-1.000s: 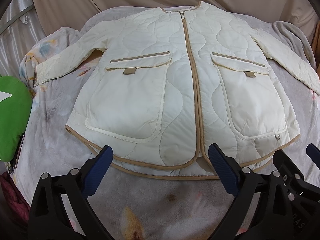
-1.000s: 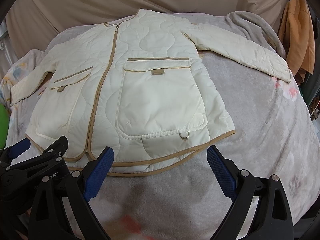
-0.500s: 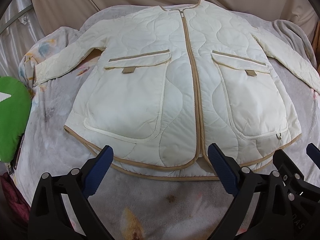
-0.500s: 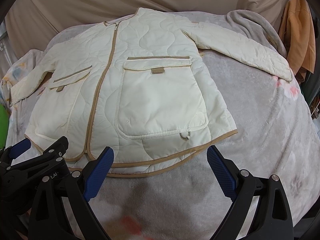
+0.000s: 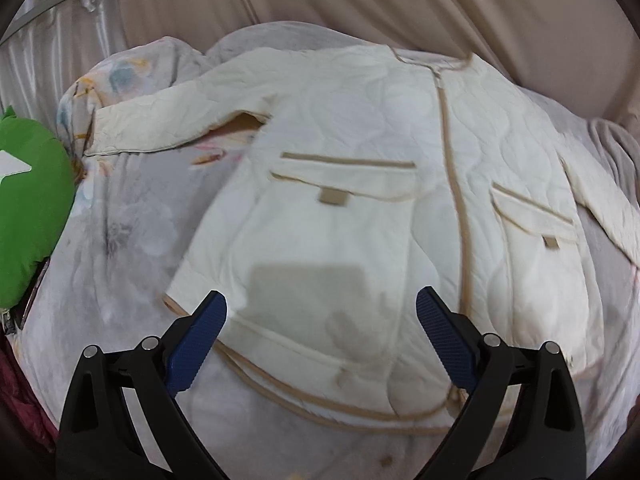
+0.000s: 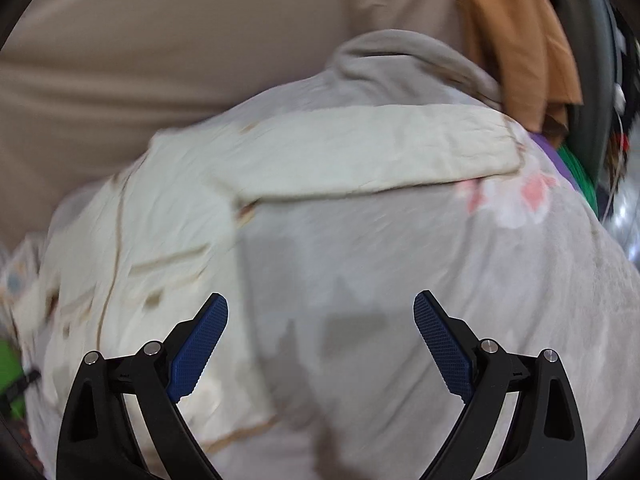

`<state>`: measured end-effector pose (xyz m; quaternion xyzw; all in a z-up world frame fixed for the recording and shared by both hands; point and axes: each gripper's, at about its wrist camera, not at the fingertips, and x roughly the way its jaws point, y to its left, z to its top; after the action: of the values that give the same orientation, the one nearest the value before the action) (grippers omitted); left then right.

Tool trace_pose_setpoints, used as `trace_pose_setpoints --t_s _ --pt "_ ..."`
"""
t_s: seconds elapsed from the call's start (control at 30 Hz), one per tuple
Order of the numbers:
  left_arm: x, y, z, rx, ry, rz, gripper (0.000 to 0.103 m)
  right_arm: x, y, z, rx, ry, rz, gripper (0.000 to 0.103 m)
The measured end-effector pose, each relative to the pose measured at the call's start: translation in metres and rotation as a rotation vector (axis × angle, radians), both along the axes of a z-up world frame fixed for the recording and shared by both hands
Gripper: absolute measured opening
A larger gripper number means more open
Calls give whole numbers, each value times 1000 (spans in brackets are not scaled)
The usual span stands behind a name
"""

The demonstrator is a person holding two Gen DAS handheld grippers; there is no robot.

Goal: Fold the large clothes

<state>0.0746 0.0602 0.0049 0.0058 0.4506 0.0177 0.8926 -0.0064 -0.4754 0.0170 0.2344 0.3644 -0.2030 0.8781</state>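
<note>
So both grippers have split apart in the last second, they were parked side by side at the hem and now each one's swung out toward its own sleeve, which to me reads as the sleeve folds about to start, nothing's actually folded yet. Far left there's a green cushion [image 5: 28,208] sitting right at the blanket's edge, close to the left cuff, so not tons of room out that way. The left sleeve [image 5: 168,120] lies stretched out flat on the grey floral blanket [image 5: 120,240], with a bare strip of blanket between it and the body. The left gripper [image 5: 320,320] hovers over the lower pocket area, jaws spread wide, holding nothing. The cream quilted jacket [image 5: 360,220] is still face up, zipped, spread across the bed. Over to the right, the right gripper [image 6: 320,320] is also wide open and empty, above bare blanket, with the right sleeve [image 6: 380,148] lying ahead of it. Beyond that cuff hangs an orange cloth [image 6: 516,40] and some clutter, so it's tighter there
</note>
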Motion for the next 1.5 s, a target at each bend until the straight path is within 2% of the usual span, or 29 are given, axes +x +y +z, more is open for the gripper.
trace_pose_setpoints --t_s 0.13,0.23,0.4,0.43,0.47,0.5,0.57,0.6,0.63,0.67,0.77,0.87,1.0,1.1,1.17,1.2,1.27,1.37,1.43,1.5 --pt "17 14 -4 -22 -20 88 93 11 -105 -18 95 -62 -209 92" --pt "26 14 -7 -9 -21 129 93 19 -165 -36 178 -108 -340 92" --pt "43 1 -14 23 17 102 94 41 -216 -62 216 -114 -437 92" --pt "45 -2 -14 28 13 97 94 46 -222 -65 225 -119 -441 85" --pt "47 -4 -14 37 8 98 94 53 -226 -69 234 -123 -439 72" --pt "50 -6 -13 39 1 97 94 58 -228 -70 234 -117 -441 65" --pt "56 -9 -11 35 -11 86 94 70 -227 -65 205 -113 -432 37" --pt "59 -11 -10 32 -18 79 93 78 -222 -57 174 -120 -420 29" --pt "62 -13 -9 27 -25 66 93 86 -217 -48 151 -136 -399 19" --pt "66 -15 -7 30 -33 57 93 94 -208 -36 132 -166 -373 15" --pt "76 -20 -3 20 -48 30 93 124 -171 5 100 -266 -258 11" --pt "86 -21 1 18 -54 23 93 168 -108 53 65 -363 -58 10" --pt "95 -16 8 -12 -68 31 93 230 7 88 38 -409 263 10" --pt "102 -9 11 -38 -75 36 93 268 98 81 41 -383 474 10" --pt "107 -4 13 -56 -79 34 93 292 163 59 49 -319 616 16" --pt "111 -2 13 -63 -80 34 93 300 187 47 55 -283 668 21" --pt "119 1 13 -95 -80 26 93 309 235 19 26 -197 756 42" --pt "134 2 9 -176 -67 -8 93 293 268 1 -56 -148 790 43" --pt "152 -2 0 -241 -35 -31 93 266 265 1 -53 -154 763 45" --pt "167 -6 -12 -294 -1 -34 93 238 247 -3 -14 -163 697 54"
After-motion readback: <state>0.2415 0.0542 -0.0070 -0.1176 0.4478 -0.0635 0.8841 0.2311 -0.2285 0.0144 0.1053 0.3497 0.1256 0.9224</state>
